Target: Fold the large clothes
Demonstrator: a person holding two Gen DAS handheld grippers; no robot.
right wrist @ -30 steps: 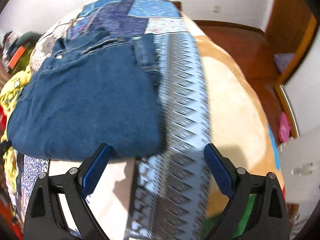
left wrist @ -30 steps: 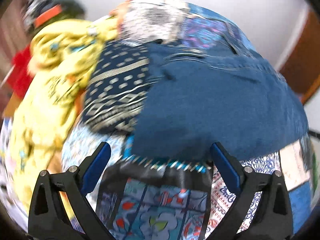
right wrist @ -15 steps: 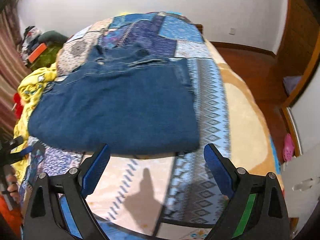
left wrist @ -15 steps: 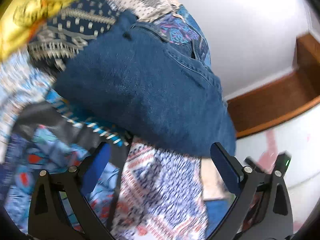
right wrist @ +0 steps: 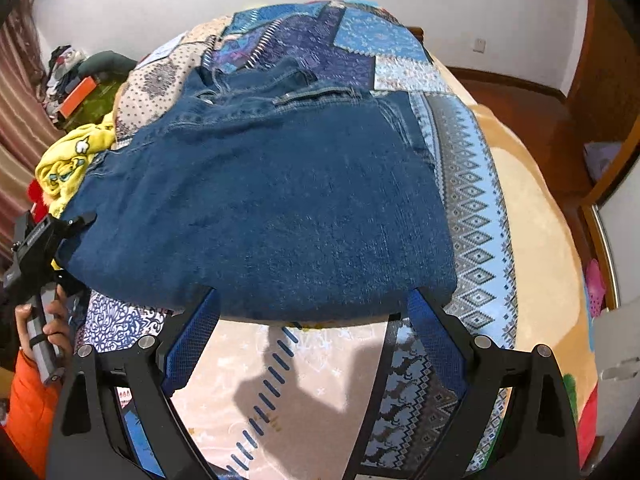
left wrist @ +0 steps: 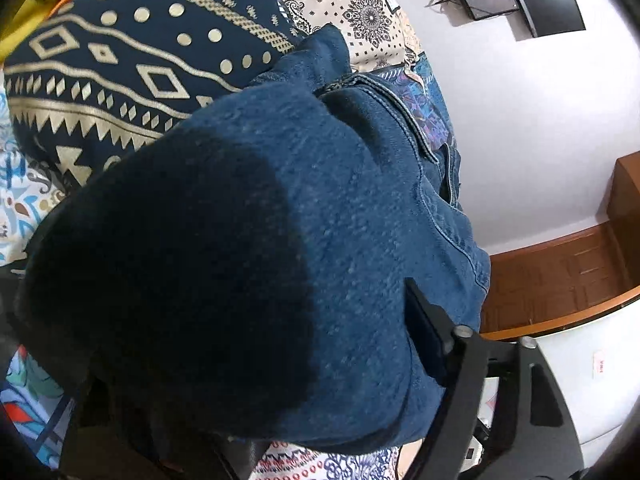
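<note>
Folded blue jeans [right wrist: 264,208] lie on a patchwork bedspread [right wrist: 352,52]. My right gripper [right wrist: 312,308] is open, its blue fingertips at the near folded edge of the jeans, one on each side of the edge's middle. In the left wrist view the jeans [left wrist: 360,200] fill the frame. My left gripper [left wrist: 240,360] is pushed up against their left end; only the right finger [left wrist: 424,332] shows, the left one is hidden under the denim. The left gripper also shows in the right wrist view [right wrist: 44,240], at the jeans' left end.
A yellow garment [right wrist: 68,160] lies beside the jeans' left side. A navy cloth with gold patterns [left wrist: 120,72] lies left of the jeans. A beige blanket [right wrist: 532,240] covers the bed's right side. Wooden floor [right wrist: 520,92] and white wall lie beyond.
My left gripper has swung right and moved in until the jeans' left end covers its fingers. My right gripper has moved forward to the jeans' near edge.
</note>
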